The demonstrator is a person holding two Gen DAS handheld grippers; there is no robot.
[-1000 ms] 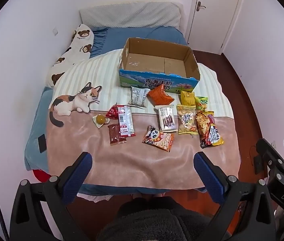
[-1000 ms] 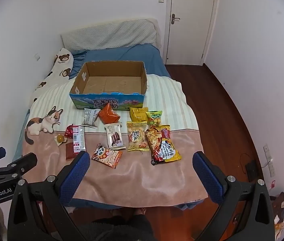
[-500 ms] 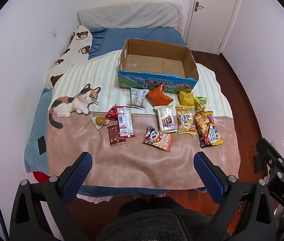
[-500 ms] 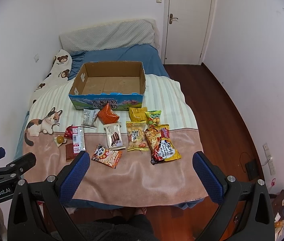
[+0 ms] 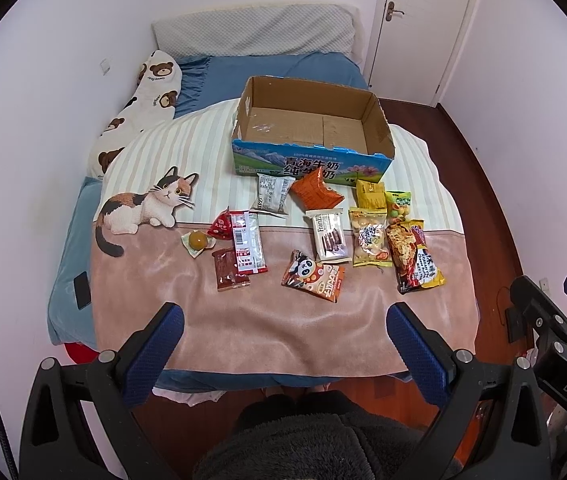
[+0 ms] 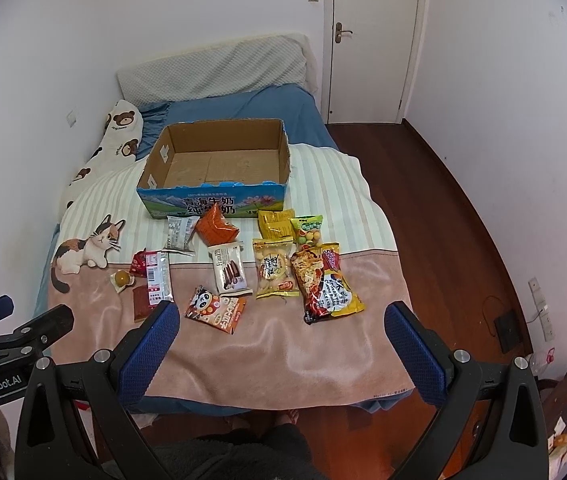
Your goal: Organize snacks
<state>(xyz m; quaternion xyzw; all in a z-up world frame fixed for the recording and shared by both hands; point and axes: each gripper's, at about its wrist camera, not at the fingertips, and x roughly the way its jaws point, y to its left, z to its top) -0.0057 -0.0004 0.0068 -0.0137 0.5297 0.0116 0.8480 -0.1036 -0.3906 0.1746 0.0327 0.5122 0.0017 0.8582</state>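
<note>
An open cardboard box (image 5: 379,120) (image 6: 151,168) with a blue printed front stands empty on the bed's striped part. In front of it lie several snack packets: an orange bag (image 5: 315,194) (image 6: 217,228), a panda packet (image 5: 313,276) (image 6: 215,308), a Franzzi wafer pack (image 5: 329,234) (image 6: 229,268), a large noodle bag (image 5: 413,256) (image 6: 325,282), and a red-and-white stick pack (image 5: 247,242) (image 6: 157,276). My left gripper (image 5: 283,340) and right gripper (image 6: 279,340) both hang open over the bed's near edge, holding nothing.
A blanket with a cat picture (image 5: 143,208) covers the bed. A bear-print pillow (image 5: 139,108) lies along the left wall, and a black phone (image 5: 82,290) rests at the bed's left edge. Wood floor (image 6: 443,220) and a white door (image 6: 371,40) are on the right.
Both views have drifted slightly toward the bed; the snacks and box have not moved. Both grippers stay open.
</note>
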